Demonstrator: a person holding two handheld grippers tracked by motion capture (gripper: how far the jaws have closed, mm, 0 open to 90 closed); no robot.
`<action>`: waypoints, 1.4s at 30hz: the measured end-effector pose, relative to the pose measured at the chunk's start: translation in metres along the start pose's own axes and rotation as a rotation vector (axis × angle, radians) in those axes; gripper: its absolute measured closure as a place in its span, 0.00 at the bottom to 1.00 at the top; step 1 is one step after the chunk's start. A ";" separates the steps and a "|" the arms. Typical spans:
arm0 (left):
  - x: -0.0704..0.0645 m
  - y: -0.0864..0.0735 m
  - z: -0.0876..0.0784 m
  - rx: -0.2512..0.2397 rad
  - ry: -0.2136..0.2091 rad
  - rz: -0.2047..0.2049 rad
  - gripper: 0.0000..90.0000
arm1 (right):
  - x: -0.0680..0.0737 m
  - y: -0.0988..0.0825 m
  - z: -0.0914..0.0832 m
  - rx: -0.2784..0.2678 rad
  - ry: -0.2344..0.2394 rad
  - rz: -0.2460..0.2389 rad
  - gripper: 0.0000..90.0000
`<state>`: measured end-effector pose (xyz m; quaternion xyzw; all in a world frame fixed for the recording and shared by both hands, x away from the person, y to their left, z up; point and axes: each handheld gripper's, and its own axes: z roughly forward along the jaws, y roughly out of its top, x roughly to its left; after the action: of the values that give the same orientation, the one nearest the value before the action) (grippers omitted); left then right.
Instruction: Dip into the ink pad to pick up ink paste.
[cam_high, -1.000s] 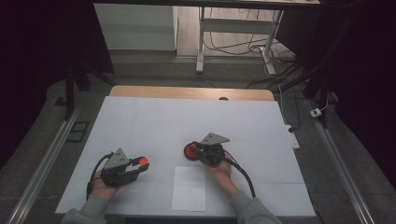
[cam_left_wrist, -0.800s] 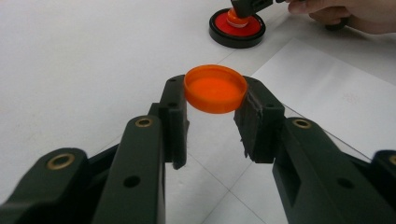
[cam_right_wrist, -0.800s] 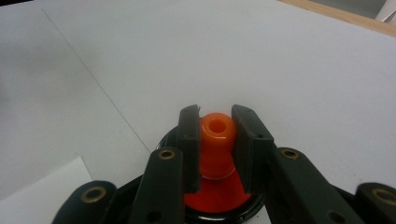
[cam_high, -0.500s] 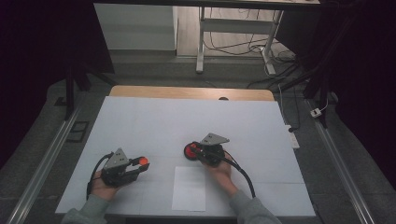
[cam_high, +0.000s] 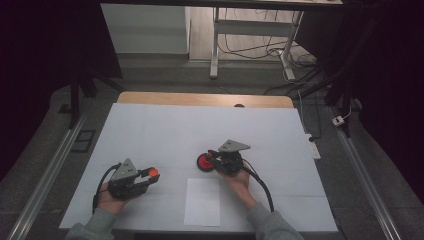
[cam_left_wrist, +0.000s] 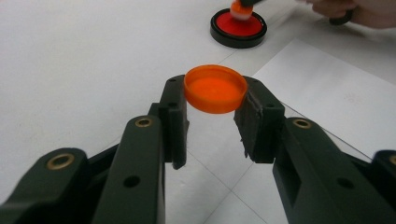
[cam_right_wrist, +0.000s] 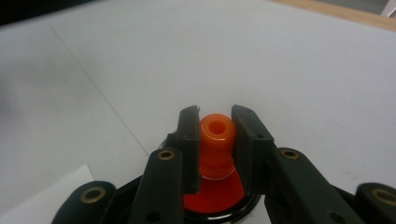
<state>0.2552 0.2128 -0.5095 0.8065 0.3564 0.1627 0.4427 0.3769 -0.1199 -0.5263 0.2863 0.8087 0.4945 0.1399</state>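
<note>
On the white table — right gripper clamps orange stamp.

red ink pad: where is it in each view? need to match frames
High view: red ink pad at table centre, just left of the right gripper.
Left gripper view: top right, far off.
Right gripper view: bottom centre, under the orange stamp.
Shared landmark: white paper sheet.

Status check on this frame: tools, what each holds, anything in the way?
Left tool shut on orange cap, off the table. Right tool shut on orange stamp, down on red ink pad. Paper sheet bare. Nothing in the way.
</note>
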 end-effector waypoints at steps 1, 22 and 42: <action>0.000 0.000 0.000 0.000 0.000 0.000 0.71 | -0.003 0.003 -0.005 -0.022 0.008 0.020 0.81; 0.000 0.000 0.000 0.001 0.004 0.002 0.71 | 0.004 0.017 -0.031 -0.085 0.055 0.034 0.81; 0.001 -0.001 0.000 0.002 0.008 -0.001 0.71 | 0.012 0.020 -0.048 -0.110 0.099 0.023 0.81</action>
<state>0.2554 0.2138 -0.5106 0.8061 0.3588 0.1654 0.4406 0.3489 -0.1401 -0.4854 0.2627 0.7828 0.5533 0.1097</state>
